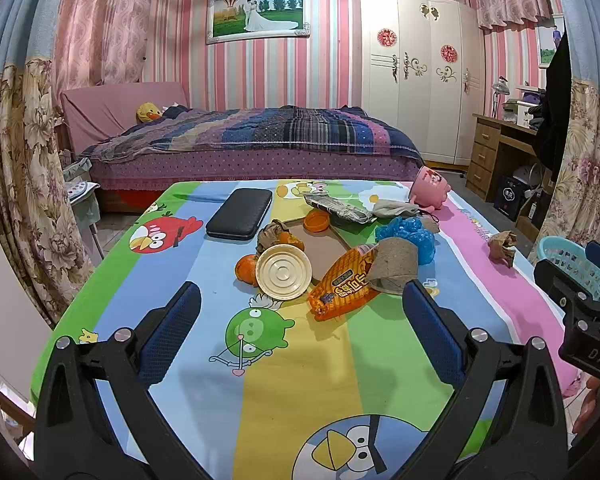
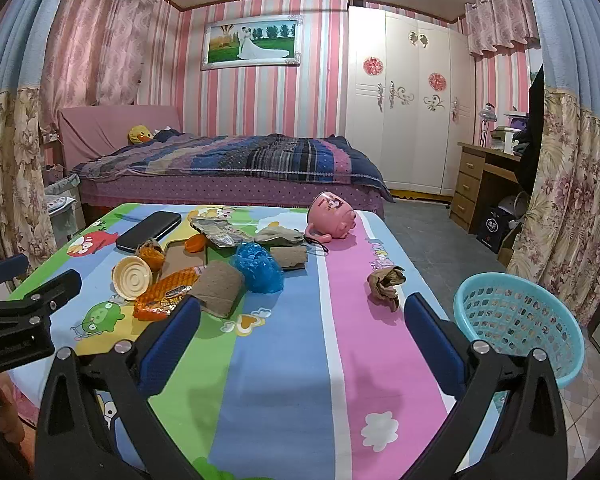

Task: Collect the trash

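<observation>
Trash lies in the middle of the cartoon-print table [image 1: 260,380]: a cream round lid [image 1: 283,272], an orange snack wrapper [image 1: 342,284], a cardboard roll [image 1: 394,266], a blue plastic bag [image 1: 410,236], orange peel [image 1: 247,268], a silver wrapper [image 1: 336,209] and a crumpled brown paper [image 2: 386,282] off to the right. My left gripper [image 1: 300,304] is open and empty, just short of the lid and wrapper. My right gripper [image 2: 302,316] is open and empty, left of the crumpled paper. A turquoise basket [image 2: 520,328] stands at the table's right edge.
A black case [image 1: 240,214], a pink piggy cup [image 2: 332,216] on its side, a grey pouch [image 2: 280,236] and a flat cardboard sheet [image 1: 320,244] are also on the table. A bed, a wardrobe and a desk stand beyond it.
</observation>
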`<action>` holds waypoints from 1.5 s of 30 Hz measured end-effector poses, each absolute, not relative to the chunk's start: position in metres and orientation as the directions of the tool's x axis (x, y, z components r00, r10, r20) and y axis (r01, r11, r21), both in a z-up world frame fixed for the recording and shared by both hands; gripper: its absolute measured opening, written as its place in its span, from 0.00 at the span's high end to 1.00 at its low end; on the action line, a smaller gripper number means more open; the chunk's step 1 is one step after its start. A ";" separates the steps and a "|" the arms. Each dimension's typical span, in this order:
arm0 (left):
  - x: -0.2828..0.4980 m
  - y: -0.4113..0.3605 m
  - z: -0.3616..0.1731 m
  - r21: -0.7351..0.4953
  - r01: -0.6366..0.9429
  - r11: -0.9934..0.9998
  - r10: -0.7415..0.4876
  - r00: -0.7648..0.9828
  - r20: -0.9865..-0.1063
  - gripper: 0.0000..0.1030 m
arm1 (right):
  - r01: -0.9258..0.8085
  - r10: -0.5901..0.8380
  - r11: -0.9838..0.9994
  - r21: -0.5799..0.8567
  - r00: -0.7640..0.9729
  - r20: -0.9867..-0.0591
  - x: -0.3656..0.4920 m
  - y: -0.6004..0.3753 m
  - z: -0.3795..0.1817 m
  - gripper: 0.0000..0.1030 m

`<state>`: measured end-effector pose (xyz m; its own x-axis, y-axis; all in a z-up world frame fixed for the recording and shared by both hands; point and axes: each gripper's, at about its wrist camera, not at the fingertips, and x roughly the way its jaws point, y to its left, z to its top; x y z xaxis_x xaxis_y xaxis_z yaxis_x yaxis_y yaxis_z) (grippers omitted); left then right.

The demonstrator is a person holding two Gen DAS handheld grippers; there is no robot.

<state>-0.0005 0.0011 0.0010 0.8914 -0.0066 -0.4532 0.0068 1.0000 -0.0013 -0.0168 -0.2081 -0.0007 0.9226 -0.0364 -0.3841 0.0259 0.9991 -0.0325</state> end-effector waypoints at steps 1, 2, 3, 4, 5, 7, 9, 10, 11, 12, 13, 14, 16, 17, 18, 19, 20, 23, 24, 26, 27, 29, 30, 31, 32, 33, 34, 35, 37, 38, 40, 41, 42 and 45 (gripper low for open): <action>-0.001 0.001 0.001 -0.001 0.007 1.000 -0.007 0.891 -0.453 0.05 | 0.027 -0.038 0.999 -0.034 0.922 -0.384 -0.017 -0.208 0.000 0.04; -0.001 0.001 0.001 0.000 0.006 1.000 -0.006 0.892 -0.453 0.05 | 0.027 -0.038 0.999 -0.034 0.923 -0.383 -0.017 -0.209 0.000 0.04; -0.001 0.001 0.001 0.001 0.006 1.000 -0.005 0.892 -0.452 0.05 | 0.027 -0.038 0.999 -0.033 0.923 -0.383 -0.017 -0.209 0.000 0.04; -0.001 0.001 0.001 0.000 0.006 1.000 -0.005 0.892 -0.453 0.05 | 0.027 -0.038 0.999 -0.034 0.923 -0.384 -0.017 -0.209 0.000 0.04; -0.001 0.001 0.001 -0.001 0.006 1.000 -0.006 0.891 -0.453 0.05 | 0.027 -0.038 0.999 -0.033 0.922 -0.385 -0.017 -0.209 0.000 0.04; -0.001 0.001 0.001 -0.001 0.006 1.000 -0.006 0.892 -0.453 0.05 | 0.027 -0.038 0.999 -0.033 0.922 -0.384 -0.017 -0.209 0.000 0.04; 0.000 0.001 0.001 0.000 0.006 1.000 -0.005 0.892 -0.453 0.05 | 0.027 -0.038 0.999 -0.033 0.923 -0.384 -0.017 -0.209 0.000 0.04; 0.000 0.001 0.001 0.000 0.006 1.000 -0.005 0.891 -0.453 0.05 | 0.026 -0.037 0.999 -0.034 0.922 -0.385 -0.017 -0.209 0.000 0.04; 0.000 0.001 0.001 -0.001 0.006 1.000 -0.006 0.891 -0.453 0.05 | 0.027 -0.038 0.999 -0.034 0.922 -0.384 -0.017 -0.209 0.000 0.04; -0.001 0.001 0.001 -0.001 0.007 1.000 -0.006 0.891 -0.454 0.05 | 0.027 -0.038 0.999 -0.034 0.923 -0.384 -0.017 -0.209 0.000 0.04; -0.001 0.001 0.001 -0.001 0.006 1.000 -0.006 0.891 -0.453 0.05 | 0.027 -0.038 0.999 -0.034 0.923 -0.383 -0.017 -0.209 0.000 0.04; 0.000 0.001 0.001 -0.001 0.006 1.000 -0.006 0.891 -0.454 0.05 | 0.027 -0.038 0.999 -0.035 0.923 -0.383 -0.017 -0.209 0.000 0.04; -0.001 0.001 0.001 0.000 0.006 1.000 -0.006 0.891 -0.454 0.05 | 0.027 -0.038 0.999 -0.034 0.923 -0.384 -0.017 -0.209 0.000 0.04; 0.000 0.001 0.001 0.000 0.006 1.000 -0.006 0.891 -0.453 0.05 | 0.027 -0.038 0.999 -0.034 0.922 -0.385 -0.017 -0.210 0.000 0.04; -0.001 0.001 0.001 0.000 0.006 1.000 -0.006 0.892 -0.453 0.05 | 0.027 -0.039 0.999 -0.034 0.923 -0.383 -0.017 -0.209 0.000 0.04; 0.000 0.001 0.001 -0.001 0.006 1.000 -0.005 0.891 -0.453 0.05 | 0.028 -0.039 0.999 -0.035 0.923 -0.382 -0.017 -0.209 0.000 0.04; 0.000 0.001 0.001 0.000 0.006 1.000 -0.006 0.891 -0.454 0.05 | 0.027 -0.039 0.999 -0.034 0.923 -0.383 -0.017 -0.209 0.000 0.04; -0.001 0.001 0.001 0.000 0.006 1.000 -0.005 0.891 -0.454 0.05 | 0.029 -0.040 0.999 -0.034 0.923 -0.383 -0.017 -0.210 0.000 0.04; -0.001 0.001 0.001 0.000 0.007 1.000 -0.007 0.891 -0.454 0.05 | 0.028 -0.039 0.999 -0.034 0.923 -0.384 -0.017 -0.210 0.000 0.04; 0.000 0.001 0.001 0.001 0.006 1.000 -0.005 0.891 -0.454 0.05 | 0.029 -0.040 0.999 -0.034 0.923 -0.383 -0.017 -0.210 -0.001 0.04; 0.000 0.001 0.001 0.001 0.006 1.000 -0.005 0.891 -0.454 0.05 | 0.032 -0.044 0.999 -0.037 0.923 -0.383 -0.017 -0.210 0.000 0.04; 0.002 -0.001 0.000 0.002 0.006 1.000 -0.004 0.891 -0.455 0.05 | 0.034 -0.046 0.999 -0.038 0.922 -0.383 -0.016 -0.212 -0.001 0.04; 0.001 -0.001 0.001 0.003 0.007 1.000 -0.005 0.891 -0.455 0.05 | 0.034 -0.046 0.999 -0.038 0.923 -0.383 -0.016 -0.213 0.000 0.04; 0.001 -0.001 0.001 0.003 0.006 1.000 -0.004 0.891 -0.454 0.05 | 0.034 -0.046 0.999 -0.037 0.922 -0.383 -0.015 -0.214 -0.001 0.04; 0.002 -0.001 0.001 0.003 0.006 1.000 -0.004 0.891 -0.455 0.05 | 0.034 -0.045 0.999 -0.037 0.922 -0.384 -0.015 -0.213 -0.001 0.04; 0.002 -0.001 0.001 0.004 0.006 1.000 -0.003 0.891 -0.455 0.05 | 0.034 -0.045 0.999 -0.037 0.922 -0.385 -0.015 -0.213 -0.001 0.04; 0.002 -0.001 0.001 0.003 0.006 1.000 -0.004 0.890 -0.455 0.05 | 0.034 -0.046 0.999 -0.038 0.921 -0.386 -0.015 -0.213 -0.001 0.04; 0.002 -0.001 0.001 0.003 0.006 1.000 -0.004 0.890 -0.456 0.05 | 0.035 -0.048 0.999 -0.040 0.921 -0.387 -0.014 -0.212 -0.002 0.04; 0.001 -0.001 0.001 0.003 0.007 1.000 -0.005 0.891 -0.455 0.05 | 0.035 -0.048 0.999 -0.040 0.921 -0.387 -0.014 -0.212 -0.002 0.04; 0.002 -0.001 0.001 0.003 0.006 1.000 -0.004 0.891 -0.454 0.05 | 0.036 -0.049 0.999 -0.040 0.921 -0.387 -0.014 -0.212 -0.002 0.04; 0.002 -0.001 0.001 0.004 0.006 1.000 -0.003 0.890 -0.455 0.05 | 0.039 -0.051 0.998 -0.039 0.921 -0.386 -0.014 -0.212 -0.003 0.04; 0.002 -0.001 0.001 0.003 0.006 1.000 -0.004 0.890 -0.456 0.05 | 0.040 -0.052 0.998 -0.039 0.921 -0.385 -0.013 -0.211 -0.003 0.04; 0.002 -0.001 0.001 0.003 0.006 1.000 -0.004 0.890 -0.456 0.05 | 0.041 -0.052 0.998 -0.039 0.921 -0.386 -0.013 -0.212 -0.003 0.04; 0.002 -0.001 0.001 0.004 0.006 1.000 -0.003 0.891 -0.455 0.05 | 0.040 -0.053 0.998 -0.041 0.921 -0.386 -0.013 -0.211 -0.003 0.04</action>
